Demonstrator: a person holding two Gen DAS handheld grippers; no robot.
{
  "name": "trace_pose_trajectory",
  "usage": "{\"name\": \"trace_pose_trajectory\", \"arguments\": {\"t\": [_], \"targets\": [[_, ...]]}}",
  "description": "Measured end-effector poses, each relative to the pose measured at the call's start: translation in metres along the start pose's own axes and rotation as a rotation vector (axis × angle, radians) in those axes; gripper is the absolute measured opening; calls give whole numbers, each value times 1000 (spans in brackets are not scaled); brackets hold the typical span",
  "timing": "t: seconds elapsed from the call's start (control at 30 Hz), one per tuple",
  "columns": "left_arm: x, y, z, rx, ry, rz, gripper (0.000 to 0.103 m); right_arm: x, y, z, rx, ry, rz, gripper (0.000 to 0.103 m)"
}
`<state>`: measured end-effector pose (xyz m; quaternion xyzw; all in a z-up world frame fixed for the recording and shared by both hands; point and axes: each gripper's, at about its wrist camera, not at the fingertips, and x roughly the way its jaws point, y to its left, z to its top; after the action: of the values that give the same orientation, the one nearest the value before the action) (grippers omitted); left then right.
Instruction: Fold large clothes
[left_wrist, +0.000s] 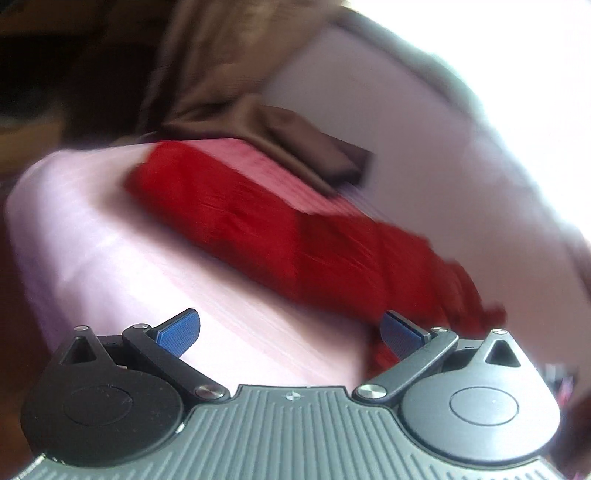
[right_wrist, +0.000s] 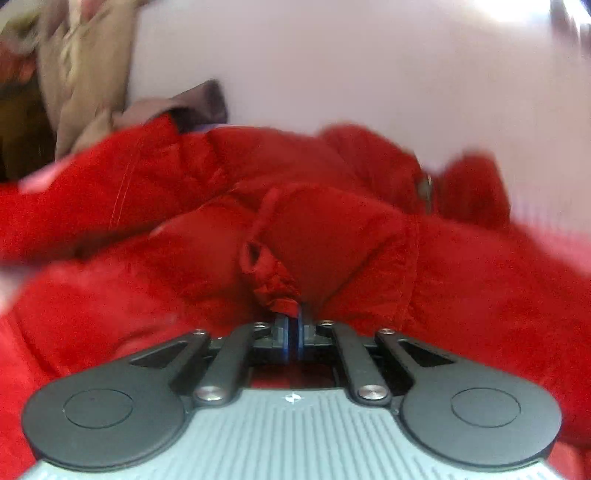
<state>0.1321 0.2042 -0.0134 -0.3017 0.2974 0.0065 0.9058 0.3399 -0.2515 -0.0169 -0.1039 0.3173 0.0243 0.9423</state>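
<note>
left claw (left_wrist: 290, 334): spread wide, holding nothing, above the pale pink bed (left_wrist: 110, 258) | right claw (right_wrist: 291, 332): pinched tight on a bunched fold of the red jacket (right_wrist: 332, 236) | red jacket: lying crumpled across the bed, brown cloth (left_wrist: 258, 122) beside it

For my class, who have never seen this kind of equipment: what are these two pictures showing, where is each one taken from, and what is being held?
A person holds a two-finger gripper in each hand; each carries a camera looking along its fingers. In the left-hand picture, the left gripper is open and holds nothing, above a pale pink surface where a red garment lies, brown cloth behind it. In the right-hand picture, the right gripper is shut, pinching a bunched fold of the red garment. Both pictures are blurred.
</note>
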Motion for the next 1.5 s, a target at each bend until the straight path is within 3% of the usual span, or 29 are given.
{"name": "trace_pose_trajectory", "arguments": {"t": [0.1,0.23,0.47,0.5,0.53,0.57,0.6,0.77,0.93,1.03,1.1,1.2,1.33,1.5], "targets": [[8,28,20,-83,-25,35,102,2,10,-1,-59,-12,-45,5],[31,51,45,-125,-22,87,99,1,3,-1,-36,-22,-30,5],[61,66,69,-185,-30,64,89,1,2,-4,-24,-27,-23,5],[67,67,73,-181,-26,48,77,1,2,-4,-23,-27,-22,5],[76,67,76,-176,-12,58,42,1,4,-3,-21,-26,-23,5],[82,68,77,-180,5,82,20,1,4,-3,-20,-26,-23,5],[89,71,78,-176,18,73,11,1,4,-3,-19,-26,-22,5],[78,44,82,-68,-71,122,4,0,4,-3,-17,-27,-22,5],[35,-31,94,64,-202,60,4,1,-1,1,14,-22,1,6],[7,-91,98,140,-267,-25,4,-6,-21,10,133,4,92,15],[-8,-134,98,192,-294,-77,4,-21,-39,15,248,-7,160,43],[-20,-199,92,257,-304,-172,4,-60,-63,18,336,-105,204,74],[-27,-278,63,347,-270,-297,4,-113,-101,4,414,-185,249,76],[-8,-361,5,457,-176,-415,4,-164,-160,-47,549,-235,231,80]]}}
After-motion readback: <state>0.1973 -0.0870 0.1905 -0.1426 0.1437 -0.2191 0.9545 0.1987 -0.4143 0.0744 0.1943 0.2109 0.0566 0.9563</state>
